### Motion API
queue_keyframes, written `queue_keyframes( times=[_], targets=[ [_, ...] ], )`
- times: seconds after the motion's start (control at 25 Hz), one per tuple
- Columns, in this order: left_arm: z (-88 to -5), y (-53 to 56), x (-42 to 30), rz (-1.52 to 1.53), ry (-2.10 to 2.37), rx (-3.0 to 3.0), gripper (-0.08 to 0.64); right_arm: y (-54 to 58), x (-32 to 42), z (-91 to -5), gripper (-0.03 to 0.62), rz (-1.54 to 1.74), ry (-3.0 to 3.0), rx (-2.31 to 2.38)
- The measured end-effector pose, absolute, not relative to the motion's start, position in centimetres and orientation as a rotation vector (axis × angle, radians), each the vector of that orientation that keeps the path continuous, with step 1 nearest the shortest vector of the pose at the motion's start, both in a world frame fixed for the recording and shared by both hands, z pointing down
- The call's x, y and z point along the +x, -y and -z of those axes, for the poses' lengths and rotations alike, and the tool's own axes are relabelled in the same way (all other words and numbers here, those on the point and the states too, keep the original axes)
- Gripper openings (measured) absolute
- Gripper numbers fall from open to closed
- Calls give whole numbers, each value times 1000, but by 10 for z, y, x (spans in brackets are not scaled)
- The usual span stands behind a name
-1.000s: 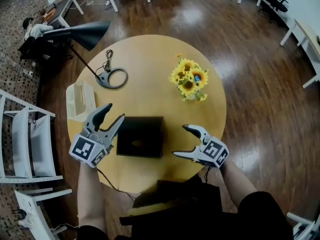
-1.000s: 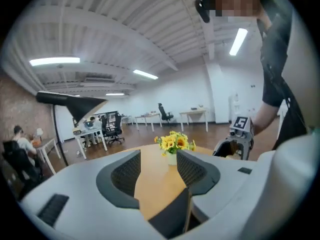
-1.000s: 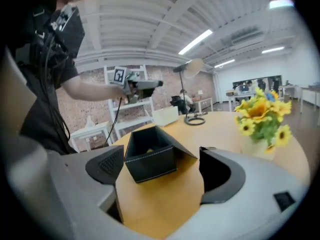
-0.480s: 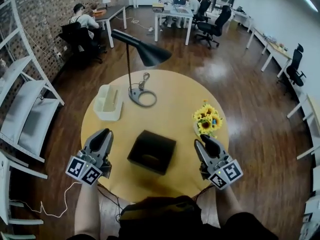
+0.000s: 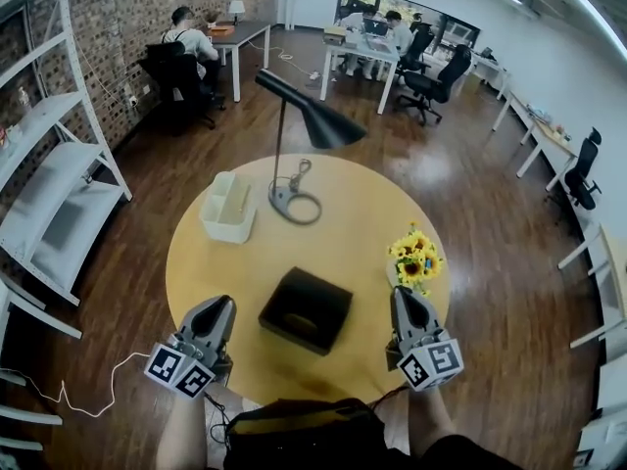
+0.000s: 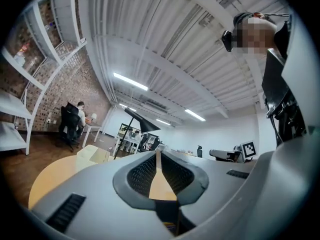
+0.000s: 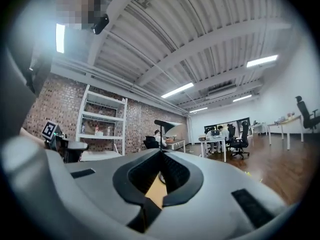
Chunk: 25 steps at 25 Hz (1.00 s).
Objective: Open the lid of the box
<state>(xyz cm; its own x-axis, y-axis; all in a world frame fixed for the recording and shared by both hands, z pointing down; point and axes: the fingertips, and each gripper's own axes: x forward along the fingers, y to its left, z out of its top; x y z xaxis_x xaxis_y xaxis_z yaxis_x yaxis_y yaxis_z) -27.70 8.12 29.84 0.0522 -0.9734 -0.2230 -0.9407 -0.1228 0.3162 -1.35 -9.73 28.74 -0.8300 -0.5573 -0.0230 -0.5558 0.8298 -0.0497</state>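
A black box (image 5: pixel 305 310) with its lid down sits on the round yellow table (image 5: pixel 353 223), near the front edge. My left gripper (image 5: pixel 219 308) hovers to the left of the box, apart from it, its jaws shut together with nothing between them. My right gripper (image 5: pixel 402 297) hovers to the right of the box, also apart from it and shut on nothing. Both point away from me. The left gripper view shows only the closed left gripper (image 6: pixel 157 153) and the room beyond; the right gripper view likewise shows the closed right gripper (image 7: pixel 161 154). The box is in neither gripper view.
A black desk lamp (image 5: pixel 312 118) stands at the table's far side on a ring base (image 5: pixel 296 205). A white tray (image 5: pixel 228 208) lies at the far left, a sunflower bouquet (image 5: pixel 416 259) at the right. White shelves (image 5: pixel 49 194) stand left; people sit at distant desks.
Both grippers went from wide open beside the box to shut, and now point forward. The head view has lifted, so more of the room shows.
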Motion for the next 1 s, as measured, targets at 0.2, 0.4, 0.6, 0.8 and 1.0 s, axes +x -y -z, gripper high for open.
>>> queue_keyframes(
  times=[0.2, 0.4, 0.6, 0.8, 1.0],
  targets=[
    [-318, -87, -286, 617, 2011, 2176, 31, 94, -13, -293, 0, 75, -2960, -931],
    [-325, -84, -296, 654, 2014, 2153, 31, 98, -2, -301, 0, 84, -2942, -985],
    [-318, -70, -297, 651, 2028, 2194, 31, 101, 4, -301, 0, 37, -2933, -1027],
    [-315, -60, -297, 638, 2020, 2215, 31, 107, 14, -301, 0, 35, -2905, -1069],
    [-319, -60, -300, 654, 2032, 2182, 31, 112, 26, -309, 0, 64, -2906, -1102]
  ],
)
